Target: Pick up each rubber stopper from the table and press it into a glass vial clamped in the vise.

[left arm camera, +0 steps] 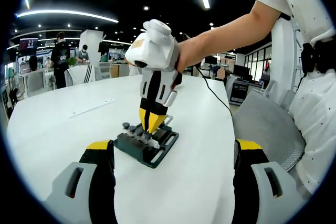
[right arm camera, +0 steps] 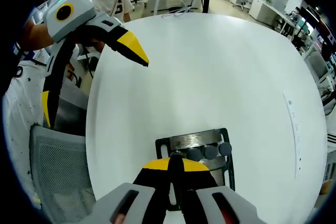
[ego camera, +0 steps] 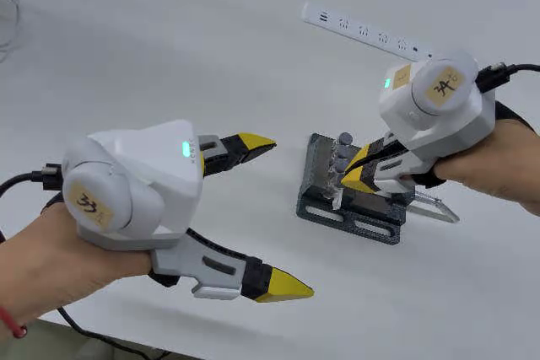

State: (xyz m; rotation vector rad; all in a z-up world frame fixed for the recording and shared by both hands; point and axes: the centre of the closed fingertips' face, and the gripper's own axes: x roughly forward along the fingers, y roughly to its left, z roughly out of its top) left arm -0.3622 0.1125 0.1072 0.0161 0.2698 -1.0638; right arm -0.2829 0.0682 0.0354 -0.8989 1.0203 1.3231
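Left gripper [ego camera: 278,217], white body with yellow-tipped black jaws, hovers left of the dark grey metal vise [ego camera: 350,218], jaws spread wide and empty. Small glass vials [ego camera: 338,196] stand clamped in the vise, capped by round grey rubber stoppers [right arm camera: 210,151]. Right gripper [ego camera: 356,177] is at the row's near end, jaws drawn together; can't tell if they pinch a stopper. Long white power strip [ego camera: 363,33] lies beyond the vise.

A tan sticker [ego camera: 90,206] on the back of the left gripper [ego camera: 288,217] bears a handwritten number that reads as 33. A second tan sticker [ego camera: 445,86], on the right gripper [ego camera: 350,180], carries handwritten marks, seemingly 34, turned sideways. The small label [ego camera: 402,76] beside it and the print on the power strip [ego camera: 367,33] toward the bench's far edge are too small to read.
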